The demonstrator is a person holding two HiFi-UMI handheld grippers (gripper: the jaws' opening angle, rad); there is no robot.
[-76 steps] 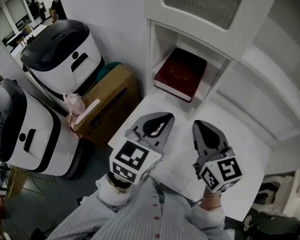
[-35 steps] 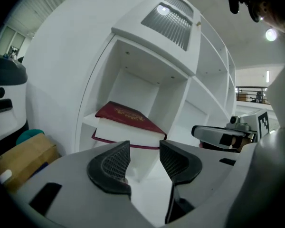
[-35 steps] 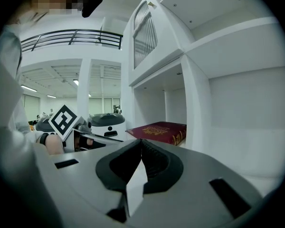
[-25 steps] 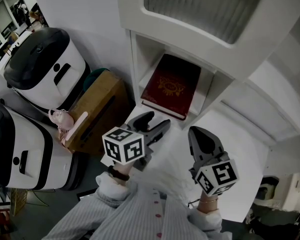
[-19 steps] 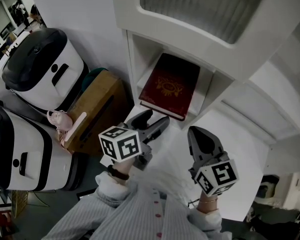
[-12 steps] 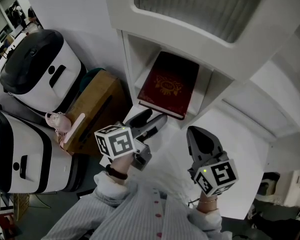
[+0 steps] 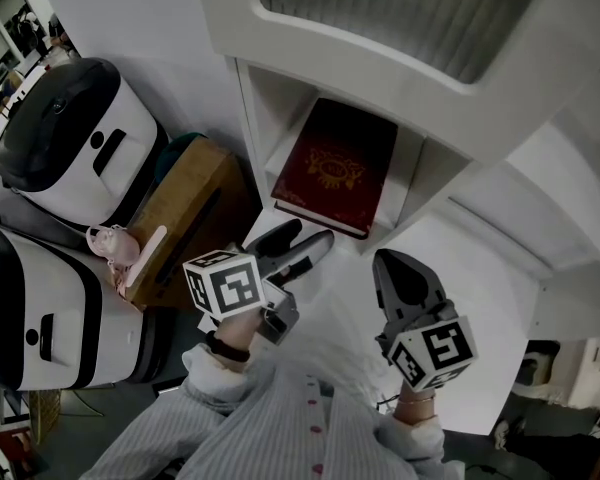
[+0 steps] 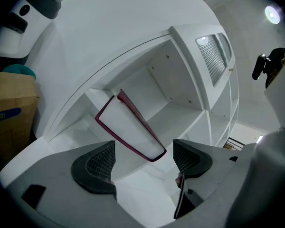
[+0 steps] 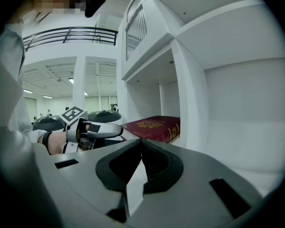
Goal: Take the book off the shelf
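Observation:
A dark red book [image 7: 335,160] with a gold emblem lies flat in the open shelf compartment [image 7: 263,133]; its near end overhangs the shelf lip. My left gripper [image 7: 305,238] is turned on its side just in front of that end. In the left gripper view the book [image 8: 129,127] shows edge-on, white pages inside a red cover, just beyond the left gripper [image 8: 142,158]. The jaws are opening and the pads touch nothing. My right gripper [image 7: 405,280] hovers over the white counter, right of the book, jaws shut and empty. The right gripper view shows the right gripper [image 9: 141,150] and the book [image 9: 152,126].
Two white-and-black machines [image 7: 75,133] [image 7: 30,308] stand at the left, with a brown cardboard box [image 7: 185,208] and a pink object [image 7: 115,253] beside them. A white counter [image 7: 470,268] runs below the shelf. A ribbed cabinet door [image 7: 420,13] hangs above the compartment.
My left gripper has rolled onto its side and edged forward toward the book's near end, its jaws spreading wider. The right gripper has stayed in place.

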